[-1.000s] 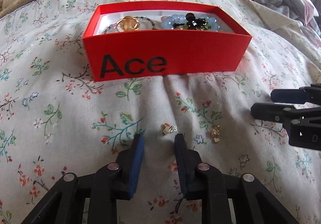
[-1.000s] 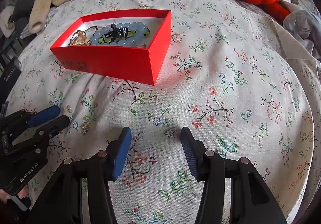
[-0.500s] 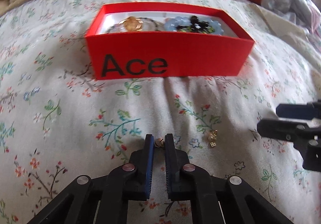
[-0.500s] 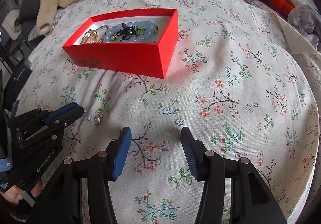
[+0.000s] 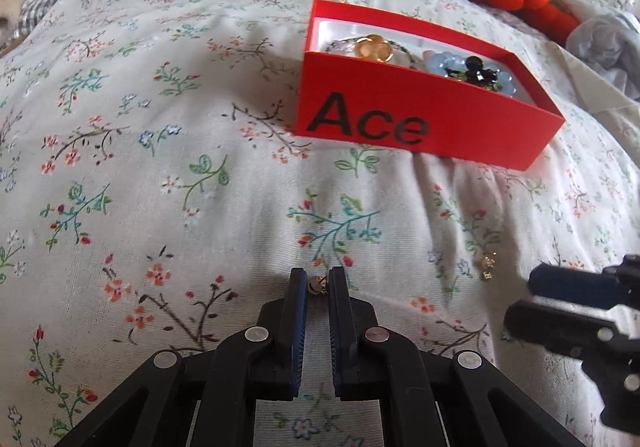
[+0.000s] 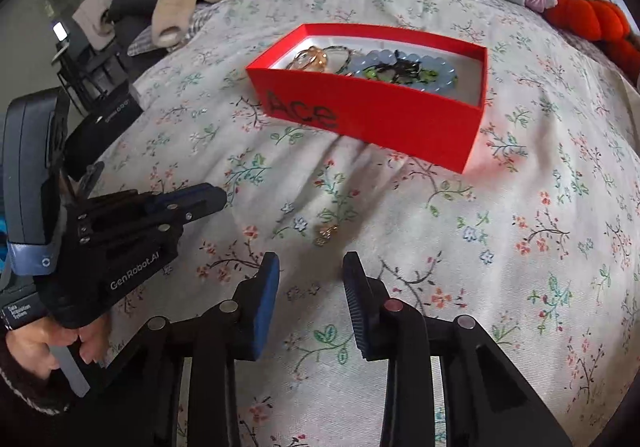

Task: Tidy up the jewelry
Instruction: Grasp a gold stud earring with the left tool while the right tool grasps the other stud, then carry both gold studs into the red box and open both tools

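Near the bed's [image 5: 168,151] front edge, left tool [image 5: 318,285] pinches a small earring [image 5: 317,284] for transfer to the red box [image 5: 420,119] far right. Right tool [image 6: 311,267], empty, is closing short of second earring [image 6: 326,233].

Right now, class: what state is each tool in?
Left tool: shut on a small gold earring.
Right tool: jaws closing, nothing between them; second earring lies ahead.
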{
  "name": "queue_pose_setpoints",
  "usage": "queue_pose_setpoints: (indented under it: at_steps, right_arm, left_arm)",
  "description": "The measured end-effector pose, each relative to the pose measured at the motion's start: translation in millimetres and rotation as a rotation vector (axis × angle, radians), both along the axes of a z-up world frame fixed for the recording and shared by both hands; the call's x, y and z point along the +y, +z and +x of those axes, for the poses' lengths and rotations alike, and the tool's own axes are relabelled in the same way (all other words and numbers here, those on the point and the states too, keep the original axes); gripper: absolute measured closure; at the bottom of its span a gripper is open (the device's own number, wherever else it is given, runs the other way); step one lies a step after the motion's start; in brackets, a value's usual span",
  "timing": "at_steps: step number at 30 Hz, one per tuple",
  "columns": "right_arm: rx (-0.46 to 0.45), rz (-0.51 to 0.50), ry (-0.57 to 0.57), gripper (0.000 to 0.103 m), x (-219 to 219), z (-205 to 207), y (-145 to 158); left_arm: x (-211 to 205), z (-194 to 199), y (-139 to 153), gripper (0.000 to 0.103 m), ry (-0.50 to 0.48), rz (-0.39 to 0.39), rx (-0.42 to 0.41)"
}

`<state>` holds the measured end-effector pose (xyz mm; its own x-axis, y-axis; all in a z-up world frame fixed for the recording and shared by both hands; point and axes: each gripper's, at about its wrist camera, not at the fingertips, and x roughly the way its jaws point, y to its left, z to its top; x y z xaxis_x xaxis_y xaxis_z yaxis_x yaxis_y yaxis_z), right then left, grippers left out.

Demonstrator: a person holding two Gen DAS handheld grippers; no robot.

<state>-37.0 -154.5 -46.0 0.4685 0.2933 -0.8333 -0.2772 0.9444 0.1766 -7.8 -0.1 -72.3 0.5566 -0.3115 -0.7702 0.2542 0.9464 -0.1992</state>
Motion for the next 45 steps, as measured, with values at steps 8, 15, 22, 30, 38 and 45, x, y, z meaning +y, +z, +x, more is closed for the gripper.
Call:
queue_pose_setpoints:
  at_steps: [8, 15, 22, 30, 38, 45]
  right_arm:
    - [-0.002, -0.043, -0.036, 0.072, 4.5, 9.9, -11.9]
    - [-0.033, -0.103, -0.042, 0.072, 22.4, 18.8, -19.9]
    - [-0.039, -0.106, -0.06, 0.08, 23.5, 21.7, -21.0]
    - [-0.022, -0.091, -0.083, 0.095, 15.3, 24.4, -20.2]
    - [-0.001, -0.048, -0.097, 0.095, 8.7, 29.2, -13.3]
    - [0.001, 0.046, -0.121, 0.095, -4.1, 36.9, 3.5]
  left_arm:
    - [4.0, 0.8, -2.9, 0.098, 0.001, -0.023, 0.003]
    - [4.2, 0.0, -3.3, 0.098, 0.004, -0.031, 0.002]
    - [4.1, -0.3, -4.1, 0.097, 0.01, -0.036, -0.001]
    - [4.4, 1.2, -3.2, 0.097, 0.019, -0.04, 0.005]
    - [10.5, 8.1, 1.5, 0.097, 0.038, -0.055, 0.022]
    - [7.0, 14.8, 13.1, 0.098, 0.03, -0.063, 0.025]
